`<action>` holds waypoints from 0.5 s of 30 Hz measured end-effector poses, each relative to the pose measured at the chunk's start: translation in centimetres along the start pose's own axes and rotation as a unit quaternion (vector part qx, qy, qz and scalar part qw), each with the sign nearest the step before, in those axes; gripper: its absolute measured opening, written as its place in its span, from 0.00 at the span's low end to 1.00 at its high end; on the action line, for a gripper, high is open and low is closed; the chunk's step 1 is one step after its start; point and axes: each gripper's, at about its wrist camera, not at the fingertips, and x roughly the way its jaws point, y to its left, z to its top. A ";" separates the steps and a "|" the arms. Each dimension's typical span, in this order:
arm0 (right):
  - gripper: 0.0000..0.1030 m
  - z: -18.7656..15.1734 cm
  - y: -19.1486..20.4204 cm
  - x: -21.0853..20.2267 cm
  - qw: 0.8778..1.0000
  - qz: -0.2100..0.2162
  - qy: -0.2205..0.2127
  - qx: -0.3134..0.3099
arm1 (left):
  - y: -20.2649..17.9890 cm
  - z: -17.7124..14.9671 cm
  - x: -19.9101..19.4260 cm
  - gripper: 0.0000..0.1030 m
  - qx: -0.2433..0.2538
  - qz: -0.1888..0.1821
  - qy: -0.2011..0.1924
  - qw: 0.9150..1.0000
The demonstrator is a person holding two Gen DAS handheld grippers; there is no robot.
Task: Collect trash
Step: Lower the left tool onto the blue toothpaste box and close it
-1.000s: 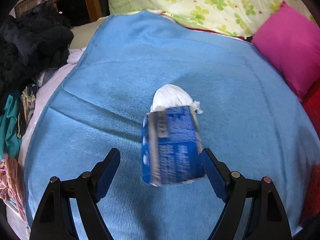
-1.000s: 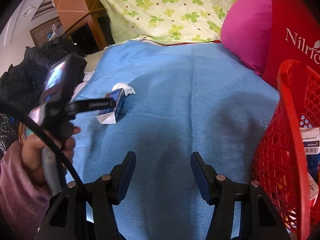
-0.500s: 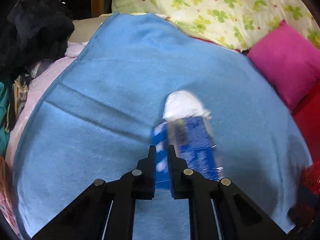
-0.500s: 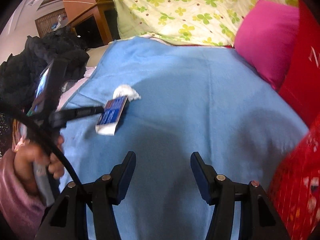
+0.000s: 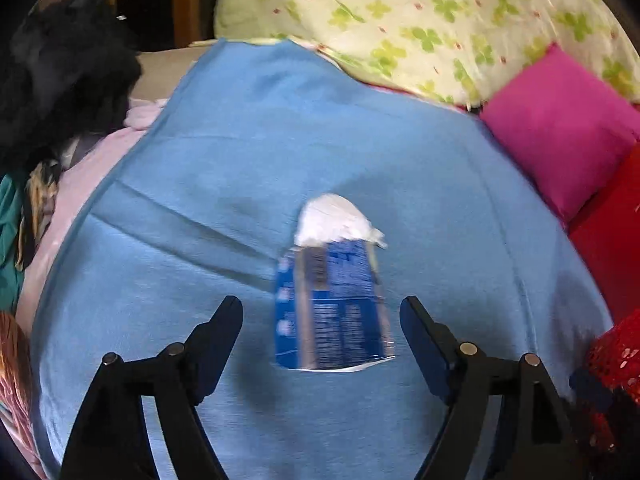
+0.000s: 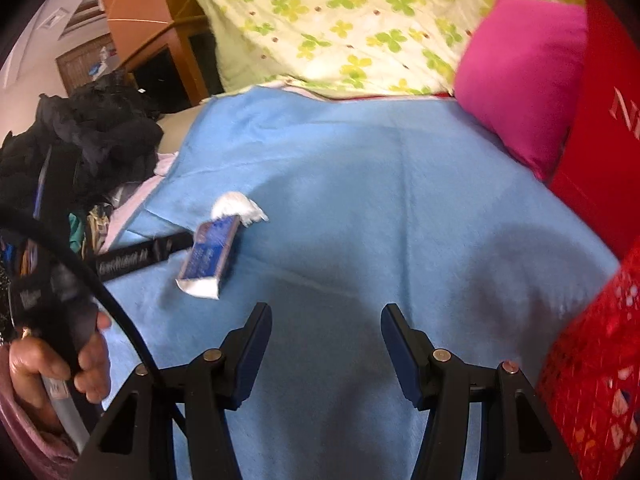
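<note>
A flattened blue carton (image 5: pixel 332 308) lies on the blue blanket (image 5: pixel 280 140), with a crumpled white tissue (image 5: pixel 332 220) just beyond it. My left gripper (image 5: pixel 320 336) is open, its fingers on either side of the carton's near end without touching it. In the right wrist view the carton (image 6: pixel 210 256) and tissue (image 6: pixel 236 206) lie at the left, with the left gripper's finger (image 6: pixel 140 258) beside the carton. My right gripper (image 6: pixel 326 344) is open and empty over bare blanket.
A red mesh basket (image 6: pixel 592 380) stands at the right edge. A pink cushion (image 5: pixel 560 128) and a floral quilt (image 5: pixel 400 20) lie at the back. Dark clothes (image 5: pixel 52 72) are piled at the left. A red bag (image 6: pixel 604 100) stands behind the basket.
My left gripper was open a second ago, shut half a second ago beside the carton, and stands open again now. The carton lies on the blanket. The right gripper swung slightly left.
</note>
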 end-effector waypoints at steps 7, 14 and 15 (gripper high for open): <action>0.59 -1.2 -1.6 -0.6 1.000 -0.006 0.007 0.013 | -1.3 -1.3 5.3 0.81 0.026 0.073 0.054 0.996; 0.59 -1.2 -1.9 -0.3 1.000 -0.008 0.008 0.018 | 2.7 -1.0 3.6 0.58 -0.019 0.060 0.015 0.998; 0.59 -1.2 -1.7 -0.2 1.000 -0.006 0.009 0.019 | 3.5 -0.9 3.2 0.58 -0.028 0.062 0.008 0.998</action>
